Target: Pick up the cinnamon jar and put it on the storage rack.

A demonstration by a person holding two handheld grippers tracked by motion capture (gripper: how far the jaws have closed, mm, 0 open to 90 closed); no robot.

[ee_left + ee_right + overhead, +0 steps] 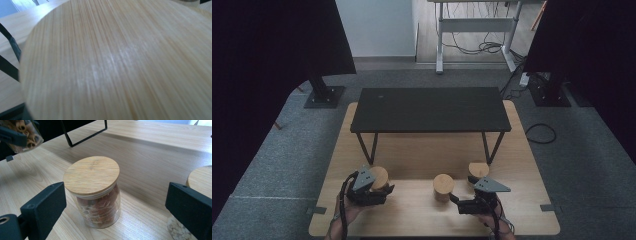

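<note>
We see a wooden table (422, 155) on grey carpet (277, 160), a black shelf (429, 109) across its far half. Near the front edge, our left gripper (377, 192) clamps the left jar (378, 177); our right gripper (462, 202) stands open toward the middle jar (443, 186).

I see wooden table (422, 155) carrying black shelf stand (429, 109) at 12 o'clock, middle jar (443, 186) centre-front, right jar (478, 170) at 3.
</note>
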